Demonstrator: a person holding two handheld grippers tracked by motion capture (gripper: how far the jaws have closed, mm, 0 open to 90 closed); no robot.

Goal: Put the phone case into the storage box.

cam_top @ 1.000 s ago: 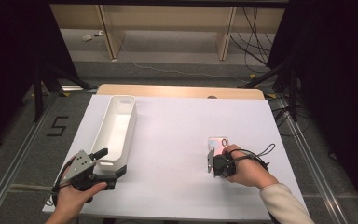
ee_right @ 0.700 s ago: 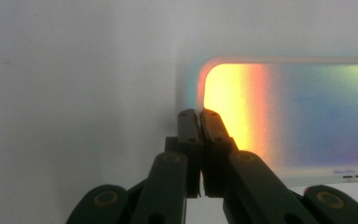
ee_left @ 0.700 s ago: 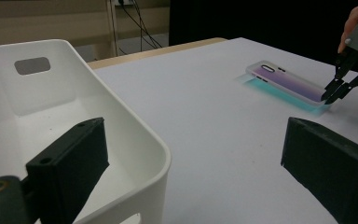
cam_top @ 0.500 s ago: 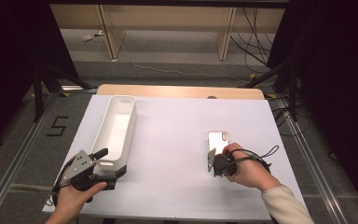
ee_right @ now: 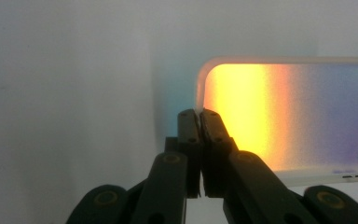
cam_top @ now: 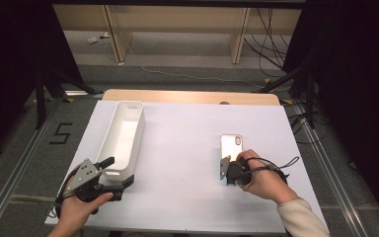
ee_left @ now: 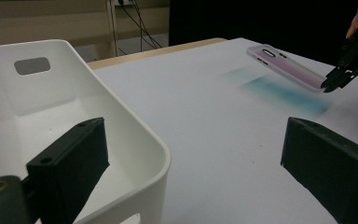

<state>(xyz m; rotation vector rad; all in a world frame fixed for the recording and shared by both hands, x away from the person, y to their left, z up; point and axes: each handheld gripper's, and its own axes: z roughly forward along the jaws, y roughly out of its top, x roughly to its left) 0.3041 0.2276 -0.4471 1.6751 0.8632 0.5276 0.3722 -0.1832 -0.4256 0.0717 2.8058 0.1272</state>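
Observation:
A phone case (cam_top: 232,144) with a shimmering back hangs a little above the white table (cam_top: 187,148), right of the middle. My right gripper (cam_top: 228,162) is shut on its near short edge. In the right gripper view the jaws (ee_right: 198,114) pinch the corner rim of the case (ee_right: 284,116), which glows orange to violet. In the left gripper view the case (ee_left: 286,67) is tilted over a blue sheen on the table, with the right gripper (ee_left: 328,84) at its end. My left gripper (cam_top: 116,173) stands open at the near end of a white bin (cam_top: 123,133); one jaw is inside the bin (ee_left: 121,140), one outside.
The long white bin lies lengthwise on the left half of the table and has nothing in it. A wooden strip (cam_top: 187,96) runs along the table's far edge. Cables and shelf legs (cam_top: 237,44) stand on the floor beyond.
More of the phone case shows beyond the right hand, and its colour has gone from pinkish to pale. The left gripper has not moved.

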